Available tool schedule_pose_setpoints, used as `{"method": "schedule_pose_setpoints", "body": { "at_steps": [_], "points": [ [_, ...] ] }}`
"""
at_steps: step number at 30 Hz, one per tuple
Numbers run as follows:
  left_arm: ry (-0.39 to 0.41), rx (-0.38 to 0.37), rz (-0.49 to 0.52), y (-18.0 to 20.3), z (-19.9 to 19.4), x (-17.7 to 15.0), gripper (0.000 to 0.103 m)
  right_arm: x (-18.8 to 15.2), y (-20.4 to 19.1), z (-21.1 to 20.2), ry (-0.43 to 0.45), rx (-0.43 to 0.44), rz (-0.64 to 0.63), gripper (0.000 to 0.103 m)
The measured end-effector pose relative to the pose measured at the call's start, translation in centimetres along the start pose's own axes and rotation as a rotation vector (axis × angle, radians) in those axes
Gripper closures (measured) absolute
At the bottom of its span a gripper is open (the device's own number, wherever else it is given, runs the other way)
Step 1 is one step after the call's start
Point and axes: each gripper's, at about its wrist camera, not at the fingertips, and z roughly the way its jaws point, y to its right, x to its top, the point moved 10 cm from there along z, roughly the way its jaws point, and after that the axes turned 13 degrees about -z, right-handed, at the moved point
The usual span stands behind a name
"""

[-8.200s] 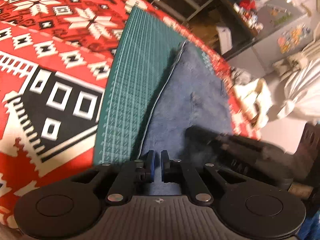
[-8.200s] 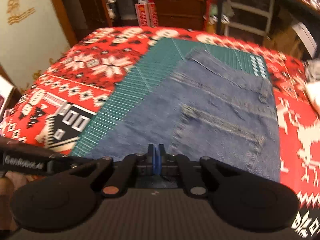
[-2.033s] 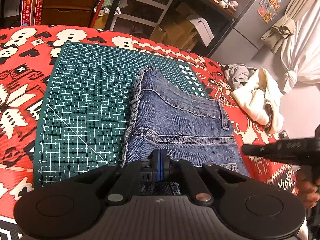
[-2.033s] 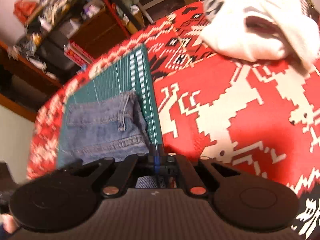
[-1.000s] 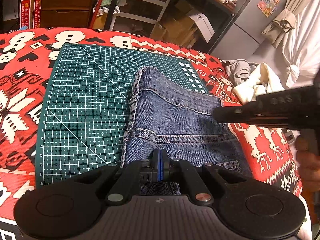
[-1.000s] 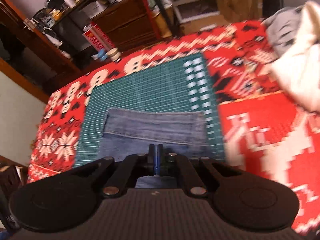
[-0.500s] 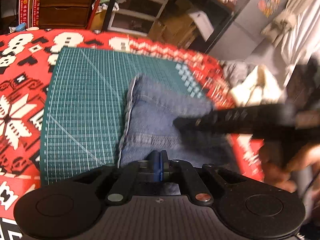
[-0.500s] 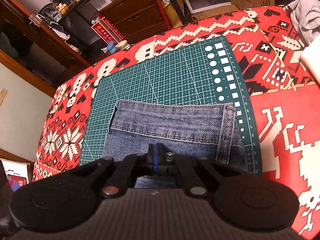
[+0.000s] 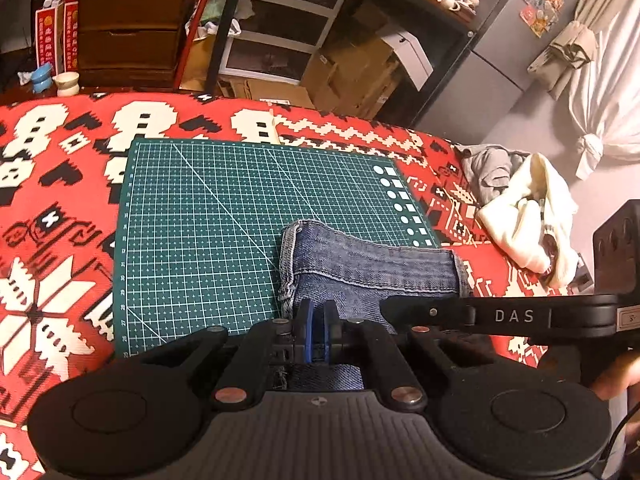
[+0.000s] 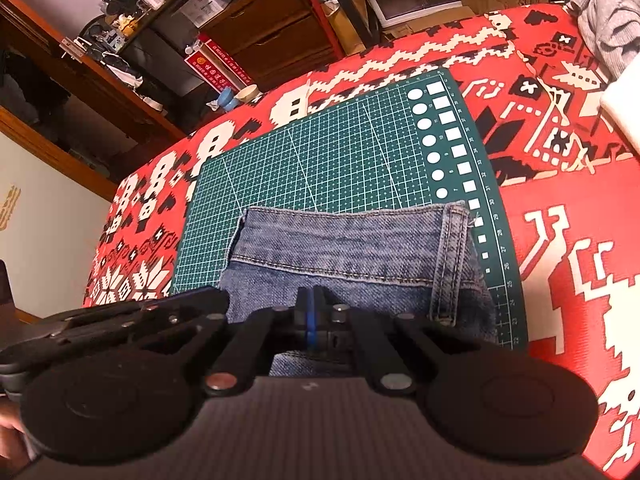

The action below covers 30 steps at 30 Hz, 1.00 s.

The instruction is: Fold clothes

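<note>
Now your right gripper [image 10: 311,312] has swung over beside the left gripper [image 9: 315,322], both fingers closed on the folded jeans [image 10: 352,256] on the green mat [image 9: 200,216], ready for another fold.

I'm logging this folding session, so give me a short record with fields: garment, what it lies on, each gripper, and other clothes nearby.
garment: folded blue denim jeans, hem band facing away
surface: green gridded cutting mat on a red patterned blanket
left gripper: jaws together, over the near edge of the jeans; a grip on cloth cannot be told
right gripper: jaws together, likewise
other clothes: cream garment and grey garment at the blanket's right side
</note>
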Motion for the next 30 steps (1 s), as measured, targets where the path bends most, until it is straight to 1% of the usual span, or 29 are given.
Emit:
{"method": "schedule_pose_setpoints", "body": {
  "at_steps": [2, 4, 6, 9, 12, 15, 20, 22, 24, 25, 29, 30],
  "points": [
    [0.005, 0.009, 0.014, 0.2, 0.0, -0.1, 0.098, 0.2, -0.3, -0.3, 0.002, 0.001, 0.02, 0.103],
    [0.008, 0.019, 0.027, 0.5, 0.1, -0.1, 0.098, 0.6, -0.9, -0.7, 0.02, 0.042, 0.048, 0.103],
    [0.008, 0.018, 0.028, 0.5, 0.2, -0.1, 0.098, 0.9, -1.9, -0.5, 0.018, 0.081, 0.061, 0.103],
    [0.002, 0.006, 0.008, 0.3, 0.2, -0.1, 0.099, 0.9, -2.7, 0.8, -0.014, 0.087, 0.06, 0.103],
    [0.003, 0.014, 0.006, 0.3, 0.1, -0.3, 0.099, 0.4, -2.6, 2.6, -0.056, 0.107, 0.109, 0.103],
    [0.006, 0.019, 0.02, 0.5, 0.2, -0.5, 0.099, 0.0, -2.5, 3.3, -0.058, 0.103, 0.091, 0.103],
    [0.006, 0.008, 0.003, 0.4, 0.2, -0.6, 0.1, -0.1, -2.8, 3.7, -0.058, 0.089, 0.08, 0.103],
    [0.006, 0.018, 0.025, 0.7, 0.2, -0.7, 0.1, -0.1, -2.7, 3.6, -0.063, 0.086, 0.082, 0.103],
    [0.006, 0.027, 0.042, 0.9, 0.2, -0.8, 0.1, 0.0, -1.8, 2.9, -0.069, 0.044, 0.085, 0.103],
    [0.005, 0.031, 0.047, 0.9, 0.2, -0.8, 0.1, 0.0, -1.2, 2.5, -0.068, 0.041, 0.093, 0.103],
    [0.004, 0.029, 0.038, 0.9, 0.3, -0.8, 0.1, -0.1, 0.8, 0.8, -0.054, 0.072, 0.156, 0.103],
    [0.005, 0.028, 0.038, 0.9, 0.3, -0.8, 0.1, -0.1, 1.1, 0.4, -0.05, 0.068, 0.161, 0.103]
  ]
}}
